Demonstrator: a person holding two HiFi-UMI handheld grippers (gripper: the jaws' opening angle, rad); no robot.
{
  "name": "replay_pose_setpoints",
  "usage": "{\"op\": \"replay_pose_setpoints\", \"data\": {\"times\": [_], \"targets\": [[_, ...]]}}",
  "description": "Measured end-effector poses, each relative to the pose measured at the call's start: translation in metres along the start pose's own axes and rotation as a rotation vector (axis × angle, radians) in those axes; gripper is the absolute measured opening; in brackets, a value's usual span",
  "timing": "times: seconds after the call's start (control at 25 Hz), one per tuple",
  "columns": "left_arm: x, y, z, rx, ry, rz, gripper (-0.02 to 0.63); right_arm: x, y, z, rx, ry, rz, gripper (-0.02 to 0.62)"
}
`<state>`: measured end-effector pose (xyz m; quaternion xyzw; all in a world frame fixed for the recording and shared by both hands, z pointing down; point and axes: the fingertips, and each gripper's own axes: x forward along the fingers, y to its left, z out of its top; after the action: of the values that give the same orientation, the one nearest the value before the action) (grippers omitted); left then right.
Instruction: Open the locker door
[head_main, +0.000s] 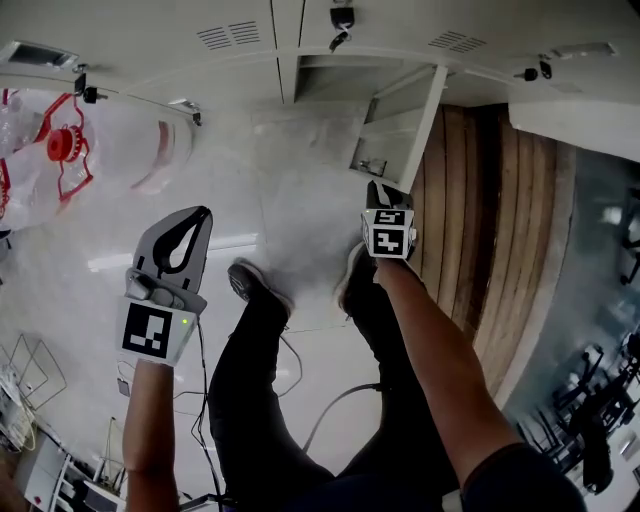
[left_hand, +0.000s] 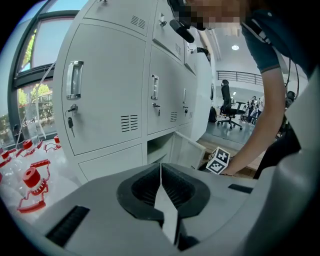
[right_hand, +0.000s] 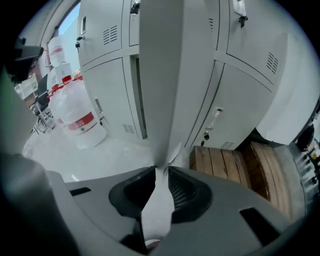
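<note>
Since the locker door (head_main: 402, 120) is thin sheet metal on hinges, we judge it light, stiff and easy to swing, best gripped at its free edge. It stands partly open in the bottom row of lockers (left_hand: 110, 90). Our right gripper (head_main: 380, 190) is clamped on that edge; our left gripper (head_main: 197, 222) hangs well apart, jaws together on nothing.

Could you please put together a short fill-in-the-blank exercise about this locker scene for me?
1. The right gripper grips the locker door by its ____.
2. The left gripper has its jaws ____, with nothing between them.
3. The large water bottle has a ____ cap.
4. The planks beside the locker door are made of ____.

Missing words: edge; shut; red; wood.
</note>
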<state>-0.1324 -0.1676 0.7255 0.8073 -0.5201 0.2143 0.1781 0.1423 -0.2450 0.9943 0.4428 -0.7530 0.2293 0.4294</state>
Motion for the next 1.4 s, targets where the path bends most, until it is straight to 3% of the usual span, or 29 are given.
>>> {"op": "replay_pose_setpoints", "data": {"times": [0.28, 0.44, 0.64, 1.04, 1.4], "targets": [[-0.004, -0.023, 0.040, -0.020, 0.013, -0.018, 0.021, -0.050, -0.026, 0.004, 0.050, 0.057, 0.001, 0.092], [-0.013, -0.025, 0.055, -0.006, 0.109, -0.009, 0.021, -0.082, -0.034, 0.017, 0.065, 0.043, 0.001, 0.089], [-0.024, -0.026, 0.101, -0.020, 0.040, -0.001, 0.021, -0.127, -0.036, 0.043, 0.041, 0.005, 0.015, 0.078], [-0.074, -0.019, 0.171, -0.051, 0.013, 0.029, 0.021, -0.235, -0.028, 0.119, 0.018, -0.111, 0.065, 0.048], [-0.143, -0.010, 0.238, -0.068, -0.015, 0.097, 0.021, -0.361, -0.023, 0.219, -0.061, -0.294, 0.119, 0.043]]}}
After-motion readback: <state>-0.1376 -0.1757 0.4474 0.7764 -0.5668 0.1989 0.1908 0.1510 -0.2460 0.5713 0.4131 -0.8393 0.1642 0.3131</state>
